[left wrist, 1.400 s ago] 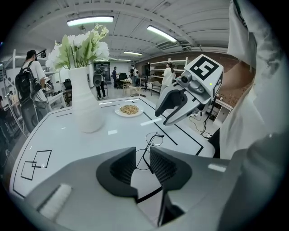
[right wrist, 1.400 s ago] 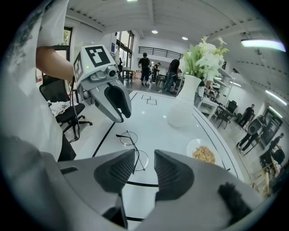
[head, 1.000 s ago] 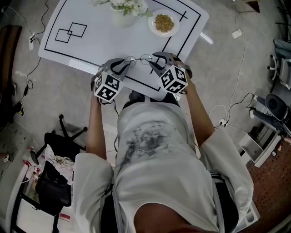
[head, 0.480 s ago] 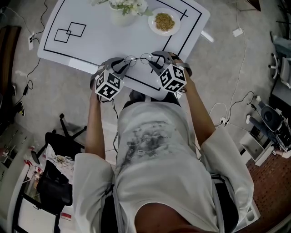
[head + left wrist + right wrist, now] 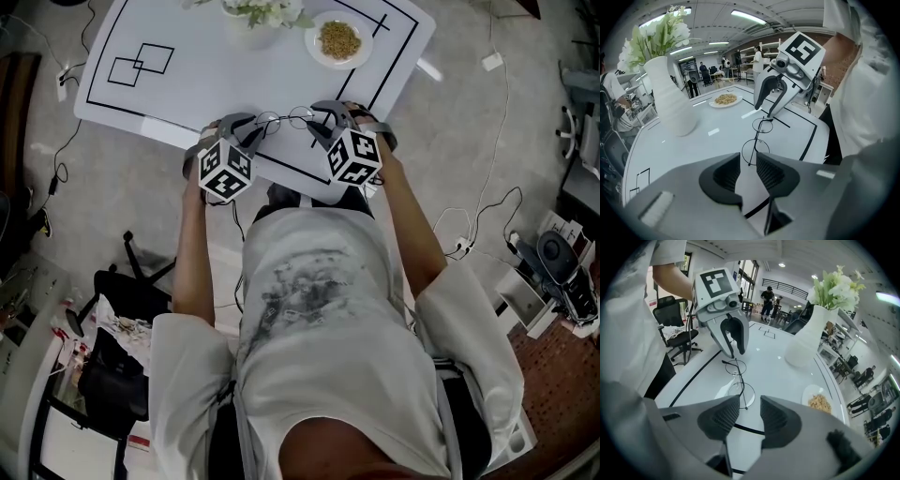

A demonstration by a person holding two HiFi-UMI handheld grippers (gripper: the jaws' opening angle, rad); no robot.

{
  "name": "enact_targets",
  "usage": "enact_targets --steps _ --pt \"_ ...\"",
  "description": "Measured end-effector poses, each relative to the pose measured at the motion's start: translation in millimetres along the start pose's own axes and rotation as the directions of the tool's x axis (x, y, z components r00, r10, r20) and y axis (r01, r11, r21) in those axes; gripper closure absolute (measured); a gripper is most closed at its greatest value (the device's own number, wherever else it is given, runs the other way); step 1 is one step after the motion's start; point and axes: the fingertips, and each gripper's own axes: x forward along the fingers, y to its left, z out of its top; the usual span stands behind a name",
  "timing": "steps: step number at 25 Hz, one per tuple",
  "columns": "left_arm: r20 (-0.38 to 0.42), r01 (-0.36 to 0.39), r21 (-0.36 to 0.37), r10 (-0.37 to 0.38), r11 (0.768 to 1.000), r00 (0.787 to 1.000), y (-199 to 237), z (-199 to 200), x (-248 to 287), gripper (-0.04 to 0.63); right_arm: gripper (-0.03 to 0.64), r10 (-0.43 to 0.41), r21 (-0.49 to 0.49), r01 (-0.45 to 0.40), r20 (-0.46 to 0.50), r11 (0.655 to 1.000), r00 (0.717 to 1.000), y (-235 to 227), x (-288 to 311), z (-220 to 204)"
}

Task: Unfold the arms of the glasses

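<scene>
Thin round wire glasses [image 5: 284, 120] lie on the white table [image 5: 187, 94] near its front edge, with an arm folded across the lenses. My left gripper [image 5: 255, 131] stands at their left end and my right gripper [image 5: 317, 127] at their right end. In the left gripper view the glasses [image 5: 757, 140] lie just beyond my left gripper [image 5: 747, 171], whose jaws are open with nothing between them. Across from it is the right gripper [image 5: 771, 101]. In the right gripper view the glasses [image 5: 738, 380] lie just past my right gripper [image 5: 750, 413], open and empty, facing the left gripper [image 5: 733, 341].
A white vase of flowers [image 5: 253, 11] and a plate of food [image 5: 338, 42] stand at the table's far side. Black lines are marked on the tabletop. A black office chair [image 5: 122, 300] and cables sit on the floor to the left.
Both grippers have rolled slightly at the ends of the glasses. The glasses lie where they were.
</scene>
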Motion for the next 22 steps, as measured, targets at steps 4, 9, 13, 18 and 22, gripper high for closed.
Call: enact_targets --steps 4,9,13,18,22 --pt "-0.022 0.008 0.029 -0.008 1.000 1.000 -1 -3 5 0.480 0.472 0.016 -0.022 -0.017 -0.010 1.000 1.000 2 4 -2" --pt "-0.040 0.019 0.060 -0.016 0.998 0.999 -3 -5 10 0.485 0.472 0.041 -0.043 -0.041 -0.014 0.998 0.999 3 9 -2" --pt "-0.051 0.030 0.082 -0.026 0.996 0.998 -5 -5 12 0.497 0.472 0.058 -0.059 -0.058 -0.014 0.997 0.998 3 9 -1" --pt "-0.058 0.047 0.103 -0.041 0.994 0.997 -6 -4 14 0.512 0.473 0.079 -0.072 -0.080 -0.015 0.994 0.997 4 9 -1" --pt "-0.071 0.076 0.125 -0.067 0.989 0.995 -7 -3 14 0.517 0.473 0.097 -0.075 -0.098 -0.013 0.992 0.995 6 9 -1"
